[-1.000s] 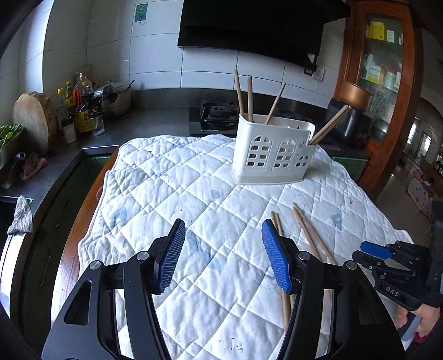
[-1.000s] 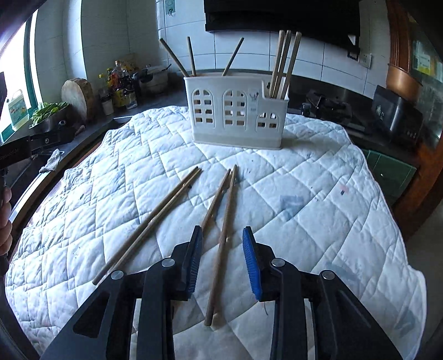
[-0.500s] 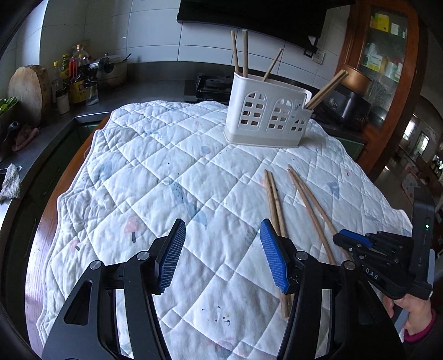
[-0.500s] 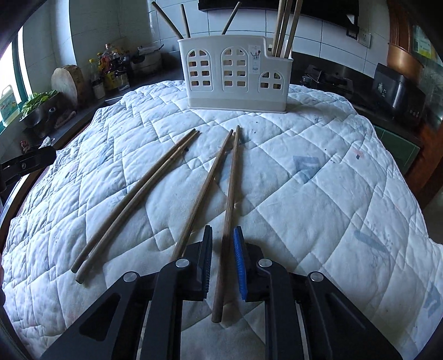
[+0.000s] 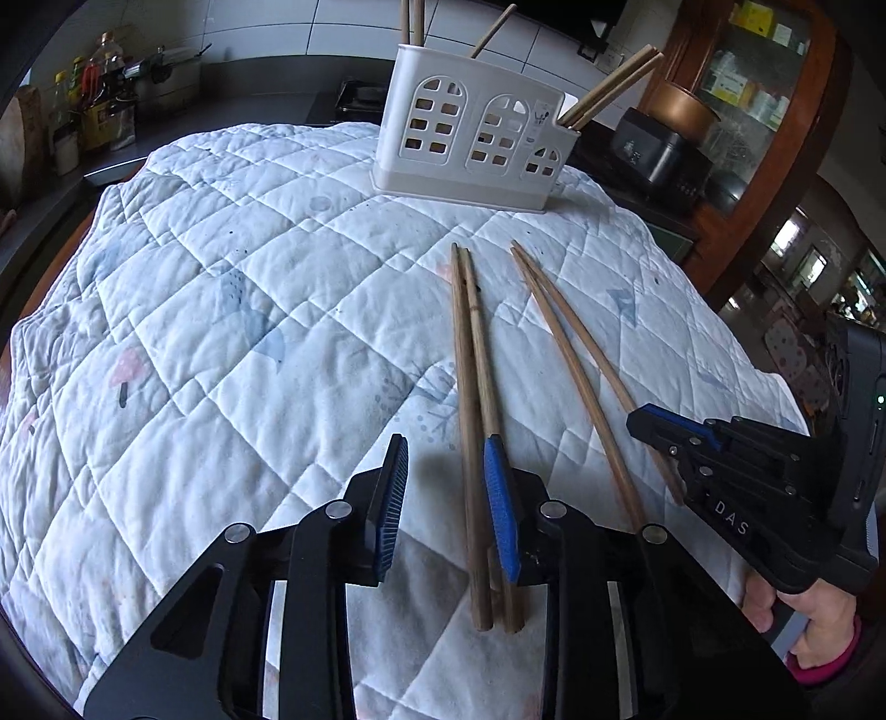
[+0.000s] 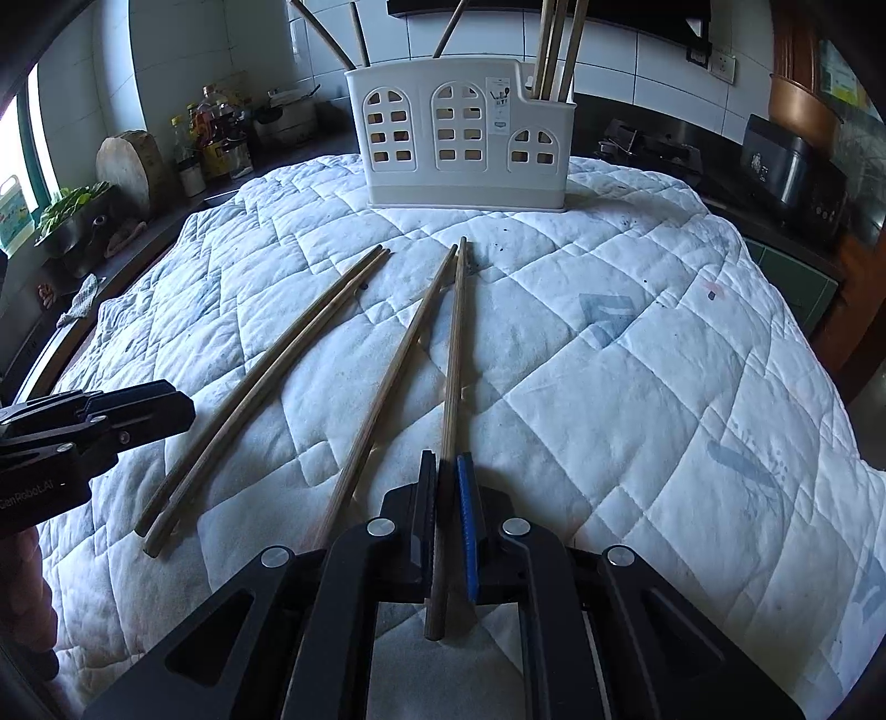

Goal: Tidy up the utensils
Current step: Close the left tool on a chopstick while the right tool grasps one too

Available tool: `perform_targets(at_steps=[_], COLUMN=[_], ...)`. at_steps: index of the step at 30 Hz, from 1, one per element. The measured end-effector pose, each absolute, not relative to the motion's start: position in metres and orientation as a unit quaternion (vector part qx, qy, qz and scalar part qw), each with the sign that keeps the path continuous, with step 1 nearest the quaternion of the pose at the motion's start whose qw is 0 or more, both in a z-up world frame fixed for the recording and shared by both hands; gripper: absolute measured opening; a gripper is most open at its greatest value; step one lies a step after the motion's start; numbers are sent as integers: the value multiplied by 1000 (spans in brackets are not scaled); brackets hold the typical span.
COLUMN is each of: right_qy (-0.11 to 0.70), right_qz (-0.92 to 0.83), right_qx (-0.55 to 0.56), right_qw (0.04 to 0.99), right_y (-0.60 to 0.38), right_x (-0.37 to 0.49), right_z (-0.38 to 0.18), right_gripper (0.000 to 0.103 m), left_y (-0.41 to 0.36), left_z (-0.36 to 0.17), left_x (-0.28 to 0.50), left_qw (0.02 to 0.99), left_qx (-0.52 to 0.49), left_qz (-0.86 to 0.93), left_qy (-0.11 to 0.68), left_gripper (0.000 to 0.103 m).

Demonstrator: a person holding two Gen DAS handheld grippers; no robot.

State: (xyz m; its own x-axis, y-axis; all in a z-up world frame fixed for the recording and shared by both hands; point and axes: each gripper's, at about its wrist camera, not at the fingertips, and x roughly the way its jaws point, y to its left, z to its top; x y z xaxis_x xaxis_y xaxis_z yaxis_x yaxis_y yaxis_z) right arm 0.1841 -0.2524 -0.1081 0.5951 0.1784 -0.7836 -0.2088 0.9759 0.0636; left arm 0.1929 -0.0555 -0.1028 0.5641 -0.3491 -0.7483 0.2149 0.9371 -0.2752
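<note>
Four chopsticks lie on the quilted desk before the white holder. My right tongs clamp one chopstick; my left tongs gape around another.

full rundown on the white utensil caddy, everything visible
The white utensil caddy looks like moulded plastic. Its front has three arched, window-like cutouts, the right one lower under a stepped rim, plus a small label. It stands upright at the far side of the quilted cloth. Wooden chopsticks stick out of its top. Neither hand-held gripper touches it.
</note>
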Motion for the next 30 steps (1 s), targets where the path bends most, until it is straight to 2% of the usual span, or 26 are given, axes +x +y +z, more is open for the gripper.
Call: perform_targets(at_steps=[3,5,6,26,30], right_qy=[438,438,438,440,438], right_qz=[110,111,111,112,112], right_qx=[-14,-11,-10,-12,-11], right_qw=[892,892,892,891,892], right_y=[-253,-254,-254,-252,-253], right_x=[184,184,184,184,183], right_z=[-108,-109,-109,-111,-109], right_gripper=[8,8,8,8,8], left_y=[-61,-63,-64,-78,-80], left_z=[-104,-107,-109,-115,-114], left_x=[196,199,201,197,203], left_qw=[883,880,879,888,889], left_qx=[-70,-71,-69,-27,-11], left_qz=[-156,-159,-158,-140,-133], left_qy=[437,443,445,437,437], left_gripper=[28,20,20,18,7])
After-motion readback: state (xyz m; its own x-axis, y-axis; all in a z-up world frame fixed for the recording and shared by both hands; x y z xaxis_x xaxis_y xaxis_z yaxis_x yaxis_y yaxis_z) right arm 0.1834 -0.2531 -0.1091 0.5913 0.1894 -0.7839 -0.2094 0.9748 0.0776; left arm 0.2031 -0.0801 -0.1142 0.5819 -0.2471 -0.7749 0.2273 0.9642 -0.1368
